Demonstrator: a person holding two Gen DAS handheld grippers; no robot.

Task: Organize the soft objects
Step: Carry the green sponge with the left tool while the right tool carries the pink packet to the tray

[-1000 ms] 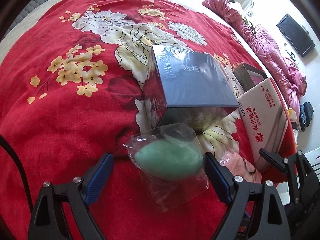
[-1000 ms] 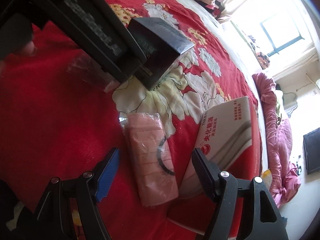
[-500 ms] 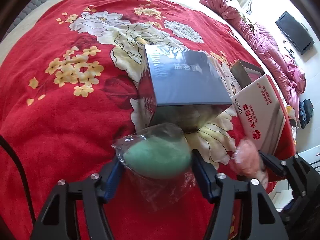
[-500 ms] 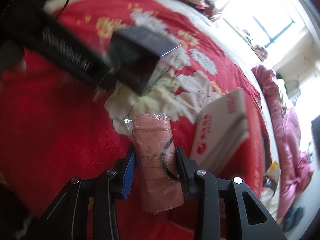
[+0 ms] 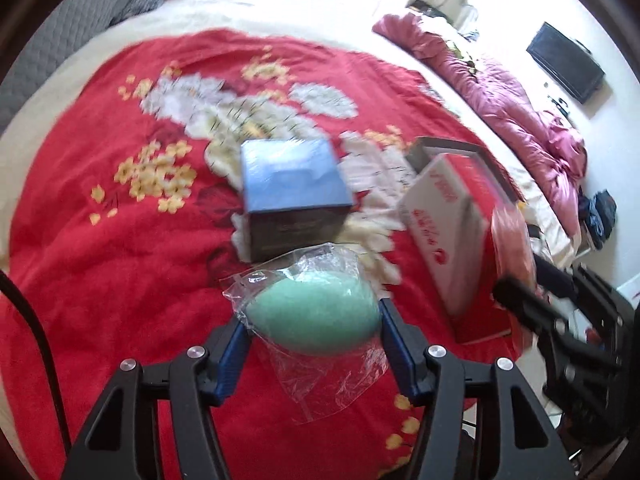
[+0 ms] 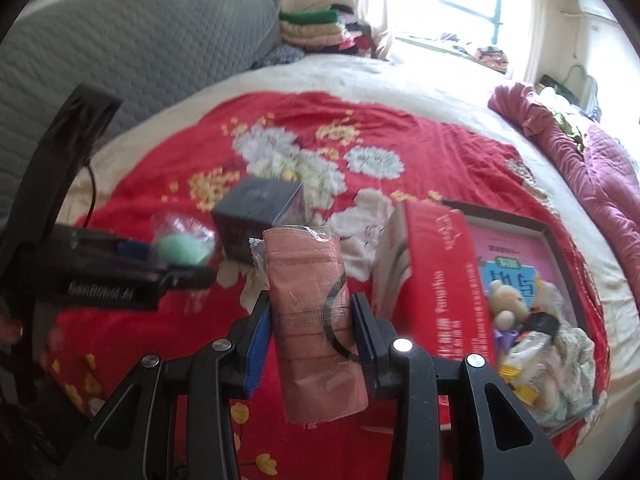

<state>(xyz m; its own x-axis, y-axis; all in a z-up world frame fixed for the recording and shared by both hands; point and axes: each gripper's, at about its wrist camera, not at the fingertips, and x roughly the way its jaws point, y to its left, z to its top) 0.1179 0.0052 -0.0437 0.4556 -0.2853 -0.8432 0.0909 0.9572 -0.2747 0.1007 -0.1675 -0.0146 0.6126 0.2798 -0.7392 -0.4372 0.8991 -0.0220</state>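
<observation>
- Both of your hand-held grippers have closed on their loads and lifted since the earlier frames: a second ago the jaws stood wide around things lying on the bedspread, and now the bed sits lower and farther off in both views.
- Lower centre of the left wrist view: your left hand-held gripper (image 5: 314, 330) has just been closing, and its blue pads press the green sponge (image 5: 314, 314) through its clear bag, which hangs loose below. Squeezing it across its width likely keeps the slippery film from sliding out.
- Lower centre of the right wrist view: your right hand-held gripper (image 6: 310, 326) is clamped on the pink mask pack (image 6: 310, 312), held upright by its long sides, so it should drop in end-first.
- Centre of the right view: the dark box (image 6: 260, 216) stands alone on the bedspread.
- Right of that: the red carton (image 6: 440, 280) stands on edge against the open tray (image 6: 560, 256), which already holds a plush toy and small packets. That, by my reading, is where both loads belong.
- Everything rests on a red floral bedspread (image 6: 460, 152) over a cream bed, with a grey quilted headboard at upper left, folded clothes and a bright window at upper centre, and a crumpled pink quilt at far right.
</observation>
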